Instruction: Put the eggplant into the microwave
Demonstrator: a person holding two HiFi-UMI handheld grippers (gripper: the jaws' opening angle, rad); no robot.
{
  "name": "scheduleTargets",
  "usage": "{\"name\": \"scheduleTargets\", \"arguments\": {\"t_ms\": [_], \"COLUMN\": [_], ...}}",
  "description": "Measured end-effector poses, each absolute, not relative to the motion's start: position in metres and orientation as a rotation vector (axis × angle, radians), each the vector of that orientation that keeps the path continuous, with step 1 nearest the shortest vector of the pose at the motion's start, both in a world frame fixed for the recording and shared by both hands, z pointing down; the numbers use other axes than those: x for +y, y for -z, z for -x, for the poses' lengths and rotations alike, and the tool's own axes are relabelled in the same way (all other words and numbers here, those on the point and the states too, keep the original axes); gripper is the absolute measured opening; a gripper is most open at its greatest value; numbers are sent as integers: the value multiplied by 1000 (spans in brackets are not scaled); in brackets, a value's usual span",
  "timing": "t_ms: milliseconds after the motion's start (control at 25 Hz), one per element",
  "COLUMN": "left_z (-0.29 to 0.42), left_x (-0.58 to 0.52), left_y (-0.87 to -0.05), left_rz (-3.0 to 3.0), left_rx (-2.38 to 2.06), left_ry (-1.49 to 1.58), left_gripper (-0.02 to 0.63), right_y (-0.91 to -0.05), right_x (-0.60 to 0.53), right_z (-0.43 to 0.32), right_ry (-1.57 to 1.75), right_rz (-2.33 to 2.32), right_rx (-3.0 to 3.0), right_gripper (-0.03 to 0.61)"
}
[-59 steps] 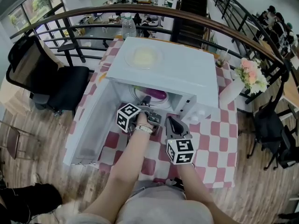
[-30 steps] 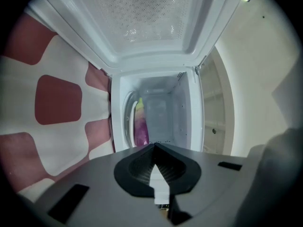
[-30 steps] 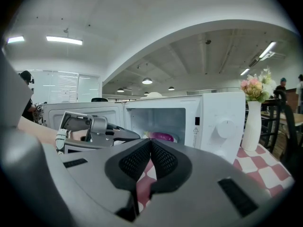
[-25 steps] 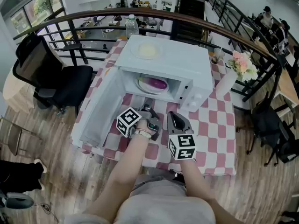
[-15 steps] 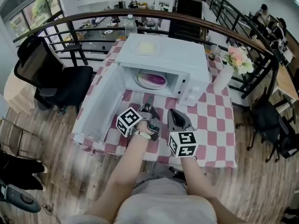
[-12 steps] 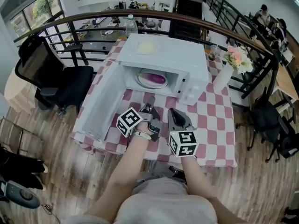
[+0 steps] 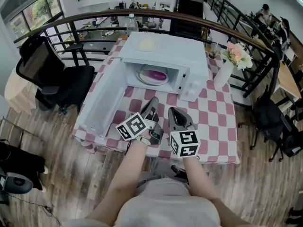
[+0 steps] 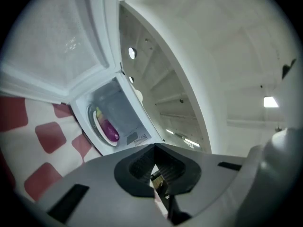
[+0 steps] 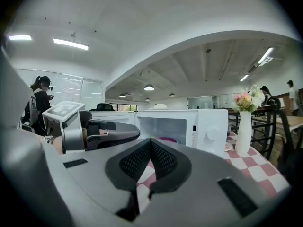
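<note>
Your left gripper (image 7: 154,101) and right gripper (image 7: 172,111) are pressed together, empty; pinch the smooth, light, likely slippery eggplant (image 7: 155,74) mid-body.

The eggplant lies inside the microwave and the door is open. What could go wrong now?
1. The door stands wide open to the left; pushing it with the shut left tongs might slip or shift the microwave.
2. The vase stands close beside the microwave's right side; a wide swing of the right tongs could tip it.
</note>
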State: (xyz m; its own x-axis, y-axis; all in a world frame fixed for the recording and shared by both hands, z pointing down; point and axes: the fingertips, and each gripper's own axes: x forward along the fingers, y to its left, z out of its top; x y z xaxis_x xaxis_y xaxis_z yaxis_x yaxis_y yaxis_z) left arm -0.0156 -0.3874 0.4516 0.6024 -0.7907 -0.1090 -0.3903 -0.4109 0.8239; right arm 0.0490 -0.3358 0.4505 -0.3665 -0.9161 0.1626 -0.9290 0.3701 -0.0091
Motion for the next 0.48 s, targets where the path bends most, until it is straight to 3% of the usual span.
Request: {"name": "scheduleTargets", "arguments": {"t_ms": [480], "left_z": [3], "left_x": [-347], "left_y": [-441], "left_rz": [-2467], "left_rx": [-1162], "left_ry": [283], "left_gripper": [2], "right_y": [-447], "right_x": [-315], "right_z": [-50], "right_ry": [-119], "right_rz": [-1694], "right_rx": [-2486], "right_gripper": [23]}}
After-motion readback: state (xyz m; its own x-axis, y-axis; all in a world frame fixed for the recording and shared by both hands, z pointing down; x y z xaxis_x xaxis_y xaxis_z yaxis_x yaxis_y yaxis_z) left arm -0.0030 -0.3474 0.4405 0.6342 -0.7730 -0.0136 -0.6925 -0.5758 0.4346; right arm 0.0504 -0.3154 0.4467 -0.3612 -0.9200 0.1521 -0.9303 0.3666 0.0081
